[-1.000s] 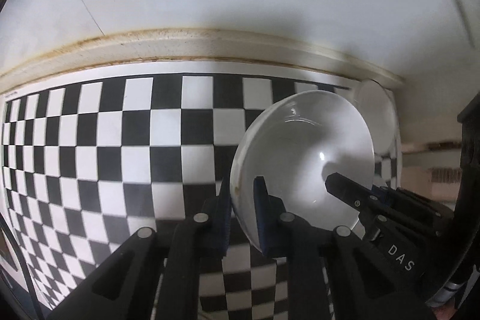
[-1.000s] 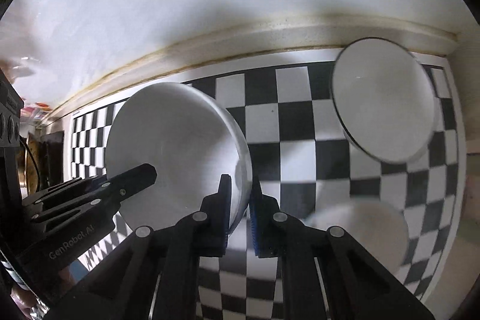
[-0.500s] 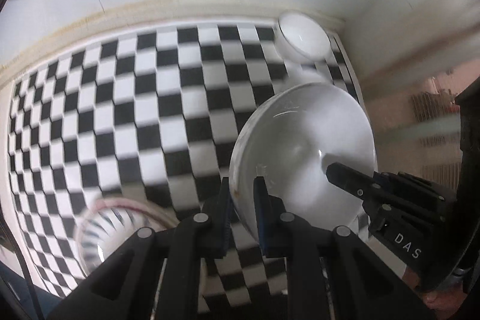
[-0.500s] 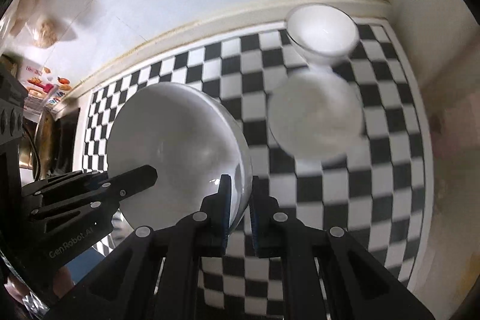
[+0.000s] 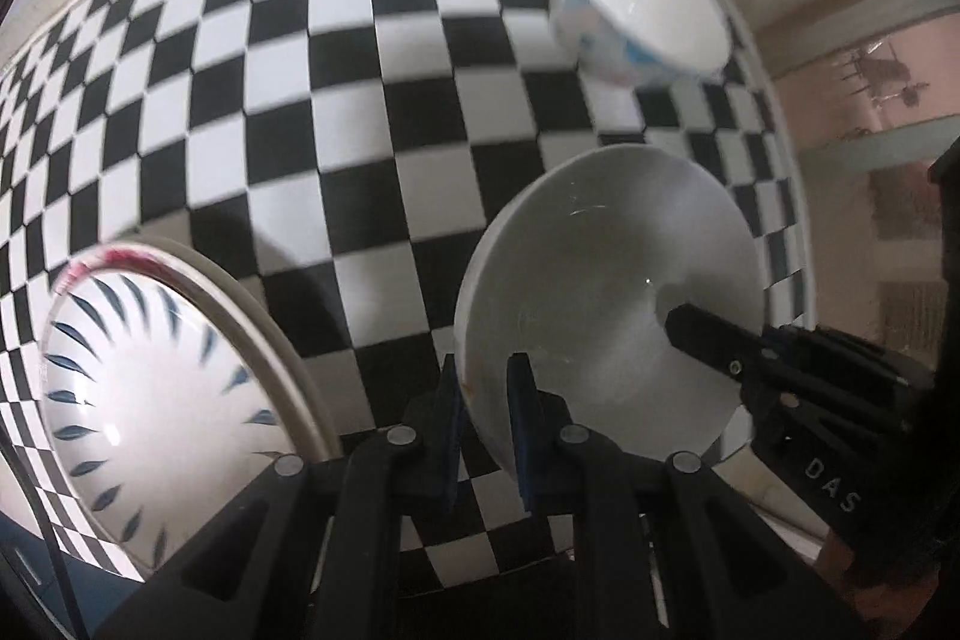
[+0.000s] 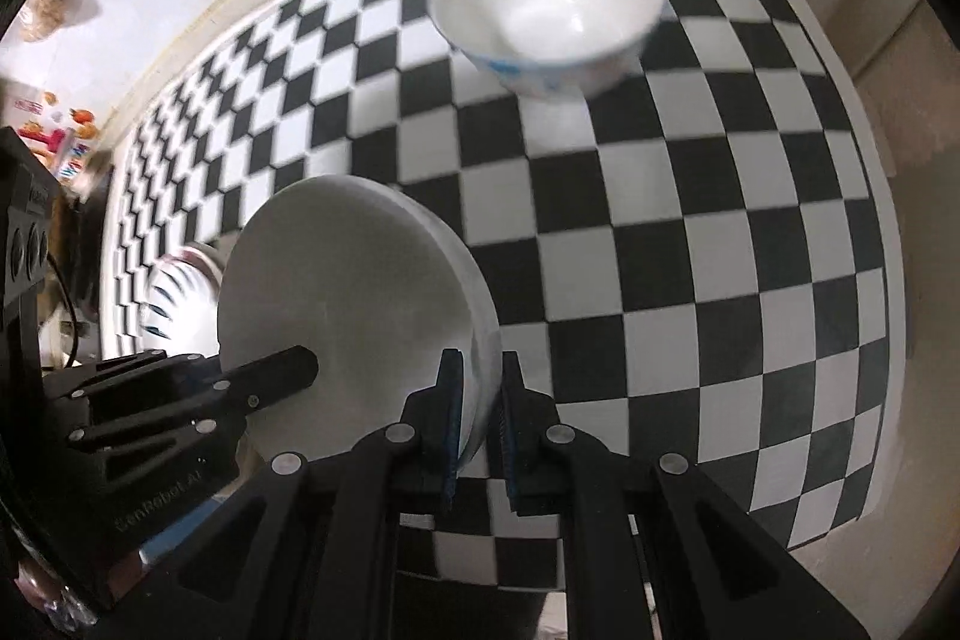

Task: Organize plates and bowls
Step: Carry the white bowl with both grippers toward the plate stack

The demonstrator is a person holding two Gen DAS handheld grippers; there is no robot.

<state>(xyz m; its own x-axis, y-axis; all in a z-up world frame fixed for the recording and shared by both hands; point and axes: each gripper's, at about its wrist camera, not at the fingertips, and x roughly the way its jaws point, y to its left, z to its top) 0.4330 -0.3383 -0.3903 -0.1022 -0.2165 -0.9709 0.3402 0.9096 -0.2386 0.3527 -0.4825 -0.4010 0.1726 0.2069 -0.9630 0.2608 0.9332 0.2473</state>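
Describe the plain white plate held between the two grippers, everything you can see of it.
The white plate is round, glossy and undecorated, ceramic by its look, with a shallow well and a thick rim. It hangs tilted above the checkered surface, touching no other dish. The left gripper is shut on one edge and the right gripper on the opposite edge. A small brownish speck sits on the rim near the left gripper's pads.
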